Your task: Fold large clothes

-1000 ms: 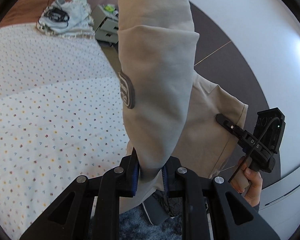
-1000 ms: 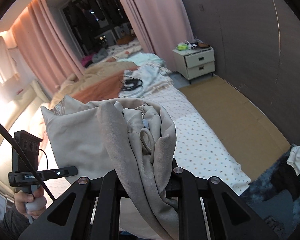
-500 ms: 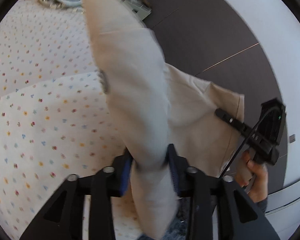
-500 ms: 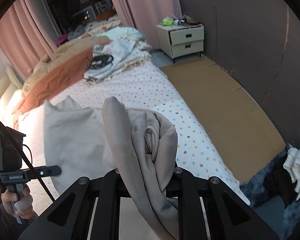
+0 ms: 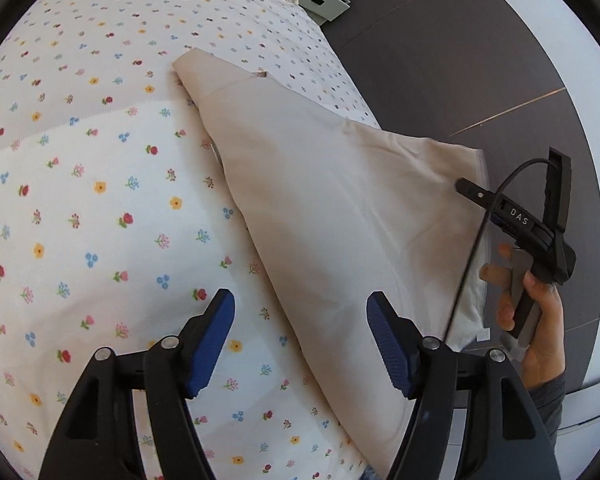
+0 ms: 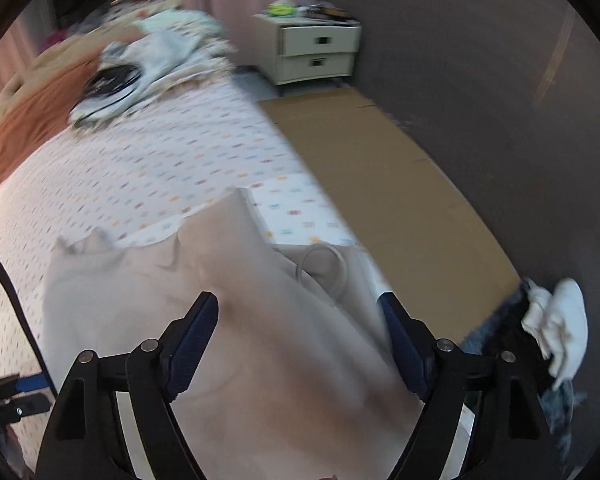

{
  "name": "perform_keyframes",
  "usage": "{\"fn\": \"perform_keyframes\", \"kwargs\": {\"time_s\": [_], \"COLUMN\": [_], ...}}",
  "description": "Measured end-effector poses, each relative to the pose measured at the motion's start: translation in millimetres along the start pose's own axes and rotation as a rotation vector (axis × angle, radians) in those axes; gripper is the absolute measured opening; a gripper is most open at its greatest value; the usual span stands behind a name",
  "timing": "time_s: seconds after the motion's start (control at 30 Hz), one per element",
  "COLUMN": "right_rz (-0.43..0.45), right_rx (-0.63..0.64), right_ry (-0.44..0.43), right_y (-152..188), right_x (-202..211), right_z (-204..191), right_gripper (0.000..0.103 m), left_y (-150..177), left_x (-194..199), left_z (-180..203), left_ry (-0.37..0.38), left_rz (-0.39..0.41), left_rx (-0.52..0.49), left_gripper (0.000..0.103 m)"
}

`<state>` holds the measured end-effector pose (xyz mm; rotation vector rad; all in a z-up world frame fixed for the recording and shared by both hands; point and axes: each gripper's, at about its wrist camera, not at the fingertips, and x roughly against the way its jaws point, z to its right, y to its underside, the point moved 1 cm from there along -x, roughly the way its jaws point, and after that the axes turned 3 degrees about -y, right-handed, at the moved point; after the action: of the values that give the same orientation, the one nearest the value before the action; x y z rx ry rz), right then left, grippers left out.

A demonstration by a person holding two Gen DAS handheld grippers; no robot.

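The bed, covered by a flower-print sheet, fills most of both wrist views and carries the work. A nightstand stands far off past the bed's right edge, with brown flooring alongside, and other laundry is heaped at the far end.

The beige garment lies on the near right part of the bed, along the edge. In the left wrist view its long axis runs diagonally, from a narrow end far and left to a broad end near and right. Part of that broad end appears to overhang the bed edge; this cannot be confirmed.

The left gripper hovers above the sheet, jaws opening, with only the garment's left edge showing in the gap and no pad on cloth. The garment lies ahead and to its right. The right gripper sits directly over the garment's bulk, jaws opening and wide, cloth visible below and between them but not pinched; this view is blurred. A drawcord loop lies just beyond it.

Judgement: the garment is released and laid out. The right gripper is the nearer to the broad end, the left to the long left edge. Any fold turns on that diagonal axis.
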<state>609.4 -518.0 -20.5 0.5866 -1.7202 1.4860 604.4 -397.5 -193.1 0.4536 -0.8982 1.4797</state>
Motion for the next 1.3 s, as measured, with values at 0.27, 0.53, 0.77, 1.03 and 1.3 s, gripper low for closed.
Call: {"fn": "perform_keyframes", "kwargs": {"time_s": [0.27,0.53,0.77,1.03,1.3], "right_rz": [0.075,0.102,0.052,-0.004,0.072], "right_rx": [-0.185,-0.462,-0.599,-0.812,-0.764], "right_ry": [-0.024,-0.064,-0.158,-0.427,-0.429], "right_y": [62,159,200,228,218], "right_x": [79,108,99,58,69], "right_z": [69,145,174,197,215], "right_gripper": [0.080,0.080,0.080,0.080,0.023], "left_y": [7,23,42,52,39], "left_x": [7,10,6,-6,-17], "left_z": [-7,7,24,33,18], "left_ry": [-0.042,-0.033,-0.012,0.003,0.020], "left_rz": [0.053,0.022,-0.023,-0.072,-0.064], "left_rx": [-0.031,-0.067,-0.085,-0.093,-0.012], "left_gripper": [0.069,0.069,0.069,0.069,0.069]}}
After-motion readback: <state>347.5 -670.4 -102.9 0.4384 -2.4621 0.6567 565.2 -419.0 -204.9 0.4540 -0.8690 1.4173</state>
